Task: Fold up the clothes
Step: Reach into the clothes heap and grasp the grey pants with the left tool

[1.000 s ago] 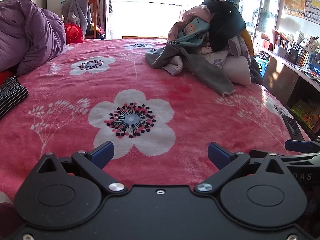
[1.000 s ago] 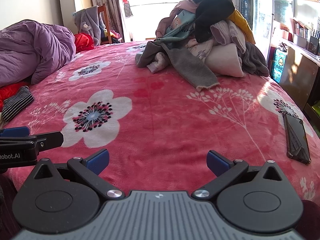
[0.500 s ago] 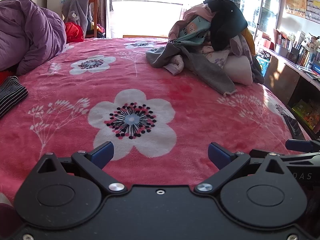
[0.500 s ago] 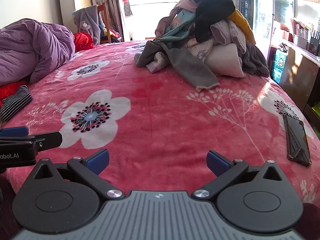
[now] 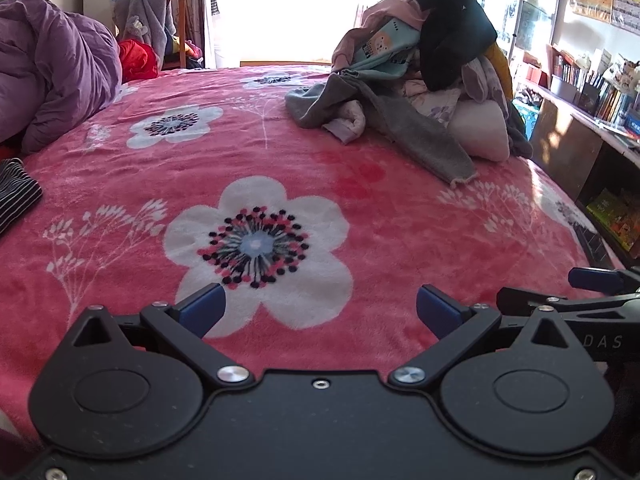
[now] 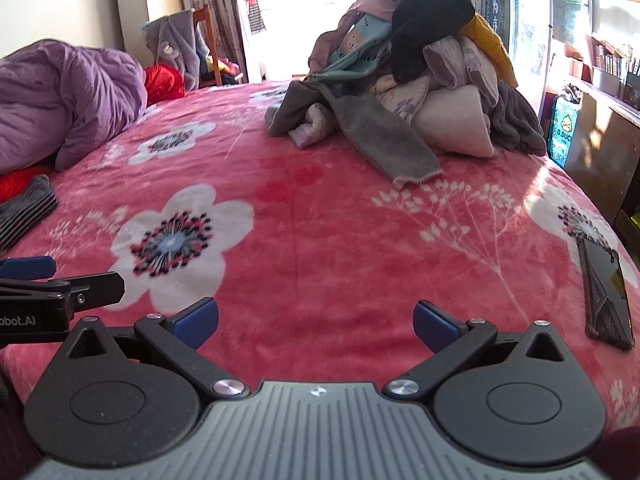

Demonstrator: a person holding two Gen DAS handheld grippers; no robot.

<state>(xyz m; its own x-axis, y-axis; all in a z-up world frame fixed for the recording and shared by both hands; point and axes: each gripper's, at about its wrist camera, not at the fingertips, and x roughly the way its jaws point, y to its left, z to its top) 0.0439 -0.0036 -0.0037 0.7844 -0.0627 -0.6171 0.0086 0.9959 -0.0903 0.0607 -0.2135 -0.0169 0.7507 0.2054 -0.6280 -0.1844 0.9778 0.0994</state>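
Observation:
A heap of unfolded clothes point(image 5: 424, 68) lies at the far right of a bed with a pink flowered blanket point(image 5: 280, 168); a grey garment point(image 5: 420, 136) trails out of it towards me. The heap also shows in the right wrist view point(image 6: 408, 80). My left gripper point(image 5: 318, 312) is open and empty, low over the blanket's near edge. My right gripper point(image 6: 316, 322) is open and empty, beside the left one. A folded striped garment point(image 5: 16, 196) lies at the left edge.
A purple quilt point(image 5: 52, 68) is bunched at the far left. A black phone point(image 6: 606, 296) lies on the blanket at the right edge. A bookshelf and desk point(image 5: 592, 120) stand right of the bed. A chair with clothes point(image 5: 152, 20) stands at the back.
Both grippers have moved slightly forward over the bed towards the heap; both stay open and empty.

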